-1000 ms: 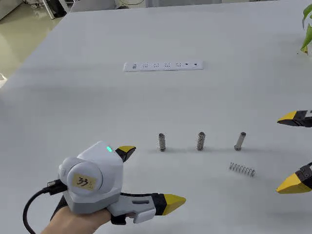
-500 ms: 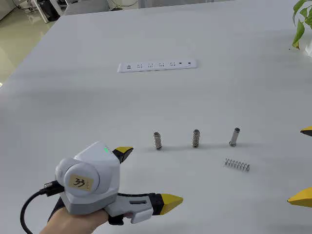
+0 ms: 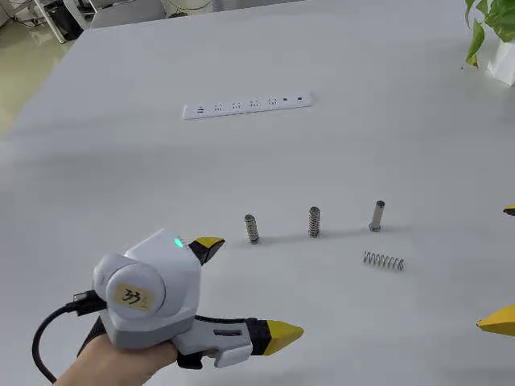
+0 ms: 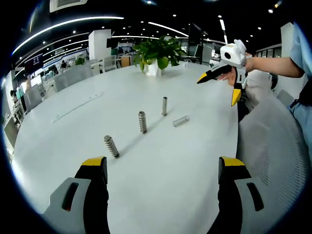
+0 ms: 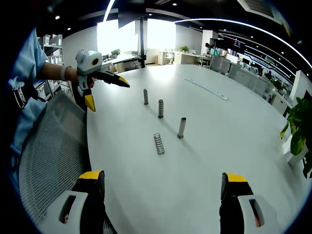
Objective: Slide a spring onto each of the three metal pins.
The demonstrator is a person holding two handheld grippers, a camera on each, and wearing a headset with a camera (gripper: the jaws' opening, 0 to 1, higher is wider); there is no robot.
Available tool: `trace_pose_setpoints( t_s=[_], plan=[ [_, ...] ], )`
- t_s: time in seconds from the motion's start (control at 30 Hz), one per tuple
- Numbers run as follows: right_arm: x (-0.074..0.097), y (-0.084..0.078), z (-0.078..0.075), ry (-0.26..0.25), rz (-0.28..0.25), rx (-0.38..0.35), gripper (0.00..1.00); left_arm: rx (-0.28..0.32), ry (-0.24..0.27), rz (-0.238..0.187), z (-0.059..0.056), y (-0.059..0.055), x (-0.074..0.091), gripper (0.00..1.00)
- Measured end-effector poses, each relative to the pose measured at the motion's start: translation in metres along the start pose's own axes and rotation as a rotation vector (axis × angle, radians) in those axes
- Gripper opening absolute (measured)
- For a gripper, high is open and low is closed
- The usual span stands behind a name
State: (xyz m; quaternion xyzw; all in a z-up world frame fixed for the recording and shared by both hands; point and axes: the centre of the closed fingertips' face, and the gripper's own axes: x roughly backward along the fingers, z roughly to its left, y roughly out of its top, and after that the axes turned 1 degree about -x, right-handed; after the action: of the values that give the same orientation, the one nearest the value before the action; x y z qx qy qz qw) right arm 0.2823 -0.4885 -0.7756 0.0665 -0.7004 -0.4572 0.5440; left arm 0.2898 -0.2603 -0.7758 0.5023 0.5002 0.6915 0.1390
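Three metal pins stand in a row on the white table. The left pin [image 3: 252, 228] and the middle pin [image 3: 314, 221] each carry a spring. The right pin [image 3: 376, 215] is bare. A loose spring [image 3: 383, 260] lies flat just in front of the bare pin, also seen in the right gripper view [image 5: 159, 143] and the left gripper view [image 4: 181, 121]. My left gripper [image 3: 245, 289] is open at the near left, short of the left pin. My right gripper [image 3: 507, 269] is open at the right edge, well right of the loose spring, holding nothing.
A white power strip [image 3: 246, 105] lies farther back on the table. A potted plant [image 3: 489, 36] stands at the far right corner. A mesh chair [image 5: 48, 151] sits by the near table edge.
The head camera has swung right and up, so everything sits lower left in the picture. The right gripper has slipped further toward the right edge. Pins and loose spring have not moved.
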Motion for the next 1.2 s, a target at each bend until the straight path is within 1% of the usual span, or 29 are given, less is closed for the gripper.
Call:
trace_pose_setpoints(
  t_s=[0.03,0.1,0.23,0.4,0.53,0.57,0.63,0.73,0.87,0.97,1.07,1.2],
  plan=[
    [0.0,0.0,0.0,0.0,-0.001,-0.001,0.99,-0.008,-0.01,-0.002,-0.002,0.002,-0.002,0.94],
    [0.0,-0.001,0.001,0.003,-0.003,-0.005,0.99,-0.032,-0.043,0.008,-0.007,0.005,-0.007,0.94],
    [-0.001,-0.002,0.002,0.0,-0.01,-0.014,0.99,-0.097,-0.104,0.024,-0.016,0.014,-0.017,0.94],
    [-0.003,-0.002,0.006,0.001,-0.02,-0.025,0.99,-0.145,-0.153,0.04,-0.021,0.022,-0.033,0.93],
    [-0.004,-0.002,0.008,0.003,-0.023,-0.03,0.99,-0.19,-0.197,0.054,-0.026,0.027,-0.044,0.92],
    [-0.004,-0.002,0.008,0.001,-0.026,-0.034,0.99,-0.216,-0.229,0.072,-0.03,0.025,-0.046,0.93],
    [-0.004,-0.002,0.008,0.0,-0.034,-0.047,0.99,-0.246,-0.23,0.082,-0.029,0.025,-0.051,0.93],
    [-0.005,-0.003,0.01,-0.001,-0.038,-0.053,0.99,-0.247,-0.251,0.086,-0.03,0.028,-0.059,0.92],
    [-0.005,-0.004,0.011,-0.001,-0.039,-0.058,0.99,-0.265,-0.271,0.09,-0.032,0.03,-0.068,0.91],
    [-0.005,-0.004,0.01,-0.003,-0.042,-0.062,0.99,-0.279,-0.292,0.1,-0.035,0.03,-0.074,0.88],
    [-0.005,-0.007,0.011,-0.006,-0.041,-0.07,0.99,-0.294,-0.308,0.1,-0.038,0.032,-0.082,0.87],
    [-0.005,-0.011,0.013,-0.005,-0.04,-0.083,0.99,-0.291,-0.323,0.097,-0.041,0.035,-0.09,0.84]
  ],
)
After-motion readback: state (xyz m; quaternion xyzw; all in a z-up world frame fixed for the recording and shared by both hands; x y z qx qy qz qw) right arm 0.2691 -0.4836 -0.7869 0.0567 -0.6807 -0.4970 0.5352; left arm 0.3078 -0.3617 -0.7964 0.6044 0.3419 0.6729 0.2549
